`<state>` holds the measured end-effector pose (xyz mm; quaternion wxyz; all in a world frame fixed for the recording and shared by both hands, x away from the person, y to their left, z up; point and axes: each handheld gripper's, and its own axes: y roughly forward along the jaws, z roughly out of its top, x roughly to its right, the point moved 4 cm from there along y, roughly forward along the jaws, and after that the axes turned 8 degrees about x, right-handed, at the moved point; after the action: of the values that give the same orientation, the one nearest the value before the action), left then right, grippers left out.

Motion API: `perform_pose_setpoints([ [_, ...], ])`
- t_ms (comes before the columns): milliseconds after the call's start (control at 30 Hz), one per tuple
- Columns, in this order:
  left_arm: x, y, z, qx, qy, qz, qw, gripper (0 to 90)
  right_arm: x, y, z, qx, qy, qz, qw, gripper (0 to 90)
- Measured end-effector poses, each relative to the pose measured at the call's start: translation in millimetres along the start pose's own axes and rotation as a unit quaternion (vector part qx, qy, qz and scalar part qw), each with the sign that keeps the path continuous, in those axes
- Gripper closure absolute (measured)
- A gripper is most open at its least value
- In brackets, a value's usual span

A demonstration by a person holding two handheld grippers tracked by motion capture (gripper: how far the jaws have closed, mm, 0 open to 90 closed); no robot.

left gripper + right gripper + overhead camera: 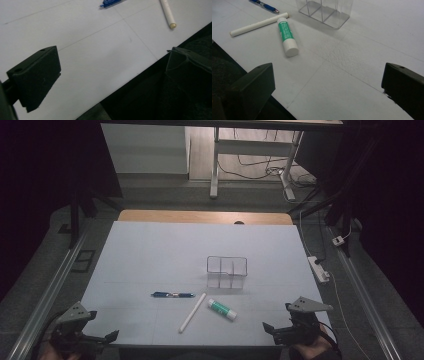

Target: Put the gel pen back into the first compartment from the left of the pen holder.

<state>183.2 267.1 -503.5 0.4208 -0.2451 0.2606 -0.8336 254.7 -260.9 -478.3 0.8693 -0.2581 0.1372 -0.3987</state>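
Three small things are laid near the tabletop's [150,250] front: pen [173,294], white stick [192,312], glue stick [222,309]. Both tongs, left [111,336] and right [268,327], are held wide and empty; round items could be rolled off if nudged.

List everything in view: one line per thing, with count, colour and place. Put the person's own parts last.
blue pen: 1, blue, lying left of centre on the sheet
white stick: 1, white, lying slantwise toward the near edge, between pen and glue stick
glue stick: 1, white with green label, lying right of the white stick
clear organiser: 1, transparent, with compartments, standing behind the glue stick, nothing visible inside
white sheet: 1, white, covering the table
power strip: 1, white, on the floor to the right
left hand-held gripper: 1, black, near left corner, jaws apart
right hand-held gripper: 1, black, near right corner, jaws apart
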Motion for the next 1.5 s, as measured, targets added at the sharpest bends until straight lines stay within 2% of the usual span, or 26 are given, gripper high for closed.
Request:
perform_pose_setpoints([
  [33, 0.3, 0.6, 0.7, 0.0, -0.001, -0.006, 1.0, 0.3, -0.3, -0.1, 0.0, 0.001, -0.001, -0.001, 1.0, 0.0],
  [233, 0.5, 5.1, 5.8, 0.006, 0.009, -0.012, 0.9999, 0.4, 2.0, -0.7, 0.0, 0.005, 0.011, 0.001, 0.9999, 0.0],
  [467, 5.9, 10.6, 12.9, 0.003, 0.021, -0.036, 0.9991, 0.3, 2.0, -0.4, -0.1, 0.005, 0.013, 0.01, 0.9999, 0.0],
  [767, 7.6, 20.4, 24.3, 0.003, 0.035, -0.046, 0.9984, 0.1, 2.2, 0.0, 0.0, 0.004, 0.013, 0.015, 0.9998, 0.0],
  [967, 10.8, 30.6, 33.6, 0.002, 0.045, -0.055, 0.9975, 0.1, 2.5, -0.7, -0.1, 0.007, 0.018, 0.022, 0.9996, 0.0],
  [1100, 13.2, 40.1, 41.2, 0.001, 0.043, -0.07, 0.9966, 0.1, 2.7, -0.6, -0.2, 0.005, 0.017, 0.023, 0.9996, 0.0],
  [1400, 16.4, 58.7, 59.9, -0.008, 0.093, -0.078, 0.9926, 0.1, 2.7, -0.3, -0.2, 0.003, 0.018, 0.024, 0.9995, 0.0],
  [1500, 17.8, 66.8, 65.8, -0.015, 0.104, -0.08, 0.9912, 0.2, 2.8, -0.4, -0.3, 0.005, 0.019, 0.025, 0.9995, 0.0],
])
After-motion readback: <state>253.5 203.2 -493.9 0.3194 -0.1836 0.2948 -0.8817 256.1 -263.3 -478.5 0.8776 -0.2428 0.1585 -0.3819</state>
